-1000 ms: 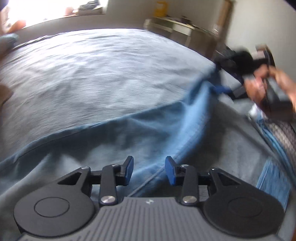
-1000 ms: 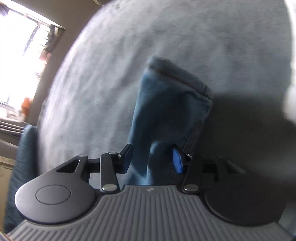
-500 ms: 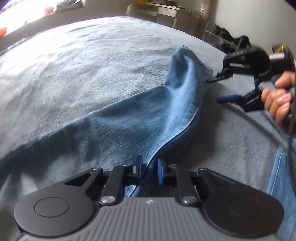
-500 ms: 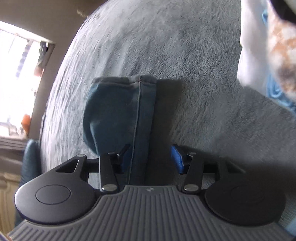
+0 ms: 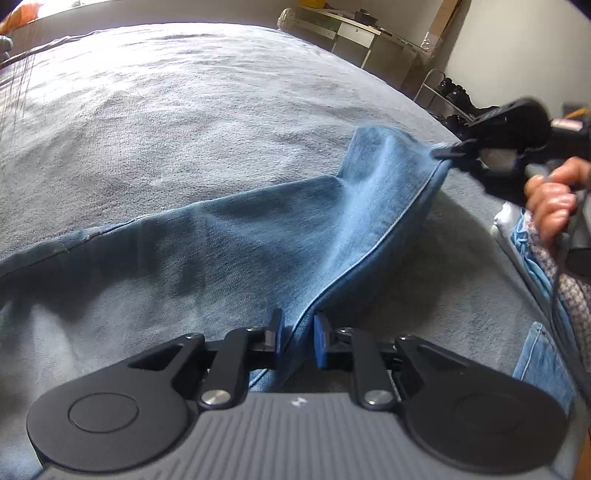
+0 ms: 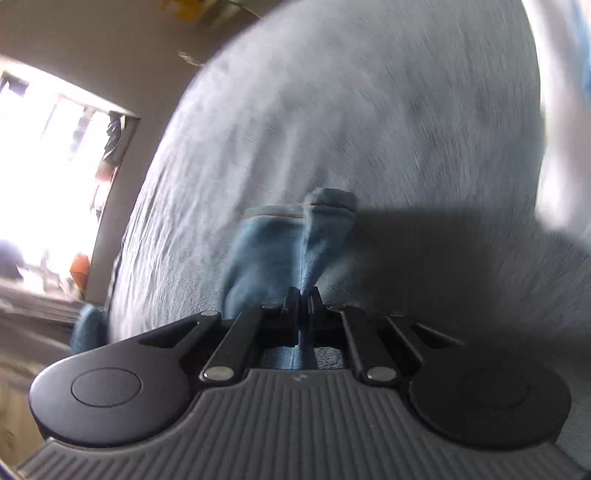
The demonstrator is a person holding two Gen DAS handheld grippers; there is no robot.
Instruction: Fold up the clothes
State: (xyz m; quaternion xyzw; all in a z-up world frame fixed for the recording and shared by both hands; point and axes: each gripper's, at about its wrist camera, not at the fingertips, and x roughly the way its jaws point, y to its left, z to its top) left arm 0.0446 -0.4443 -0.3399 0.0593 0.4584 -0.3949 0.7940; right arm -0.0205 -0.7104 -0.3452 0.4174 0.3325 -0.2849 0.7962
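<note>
A pair of blue jeans (image 5: 229, 243) lies with one leg stretched over the grey bed cover (image 5: 177, 110). My left gripper (image 5: 298, 341) is shut on the leg's side seam, which runs up between its blue pads. From there the seam rises to the leg's end, where my right gripper (image 5: 448, 151), held in a person's hand (image 5: 550, 199), pinches the cloth above the bed. In the right wrist view my right gripper (image 6: 303, 295) is shut on the denim, and the hem (image 6: 325, 201) hangs past the fingertips, blurred by motion.
More denim (image 5: 543, 354) and a patterned garment (image 5: 570, 284) lie at the bed's right edge. A white desk (image 5: 351, 33) and a rack with shoes (image 5: 454, 96) stand behind the bed. A bright window (image 6: 48, 155) is off to the side.
Both grippers went from open to shut: the left closed on the side seam, the right on the leg's end. The leg's right end has come up off the bed.
</note>
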